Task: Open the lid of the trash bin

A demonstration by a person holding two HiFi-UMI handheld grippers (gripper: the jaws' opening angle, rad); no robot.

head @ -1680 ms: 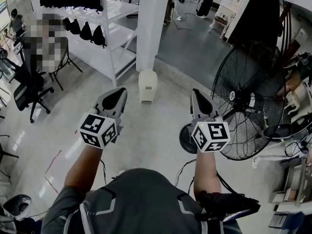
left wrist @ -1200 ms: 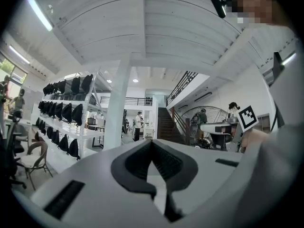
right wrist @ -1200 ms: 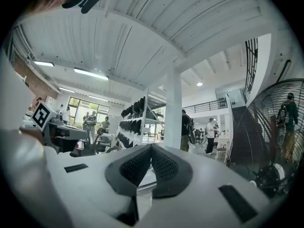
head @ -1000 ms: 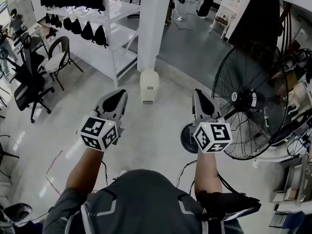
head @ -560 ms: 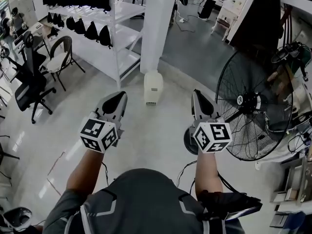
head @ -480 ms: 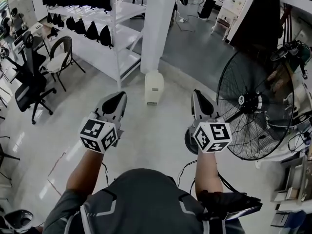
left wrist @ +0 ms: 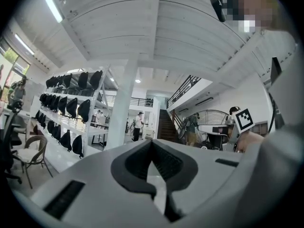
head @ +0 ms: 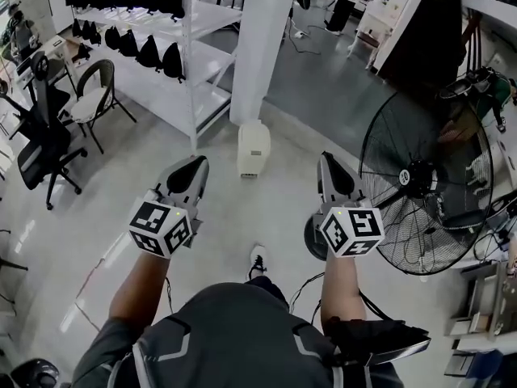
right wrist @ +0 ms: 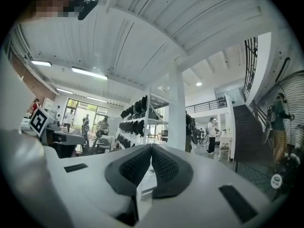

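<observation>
Since the earlier frames, a shoe (head: 257, 259) has come into the head view below the grippers. The trash bin (head: 253, 147) has shifted slightly within that view, which is consistent with a step taken towards it.

The bin is white and stands on the floor at the foot of the column (head: 262, 47), ahead of and between the two grippers and well apart from both. Its lid appears to be down, although the hinge type cannot be made out at this range.

The left gripper (head: 194, 164) is held level. In its own view the jaw tips (left wrist: 152, 141) are brought together and nothing is held between them. The right gripper (right wrist: 151, 146) is in the same condition: tips meeting, nothing held.

The task is judged to be at the approach stage, with no contact yet made.

Hazards from this position:
- The bin looks light. It could be slid or tipped if the lid is pushed off-centre.
- The fan (head: 424, 184) stands just beside the right gripper and could be struck during a wide swing.
- If the lid must be pinched, the jaws must first be parted.
</observation>
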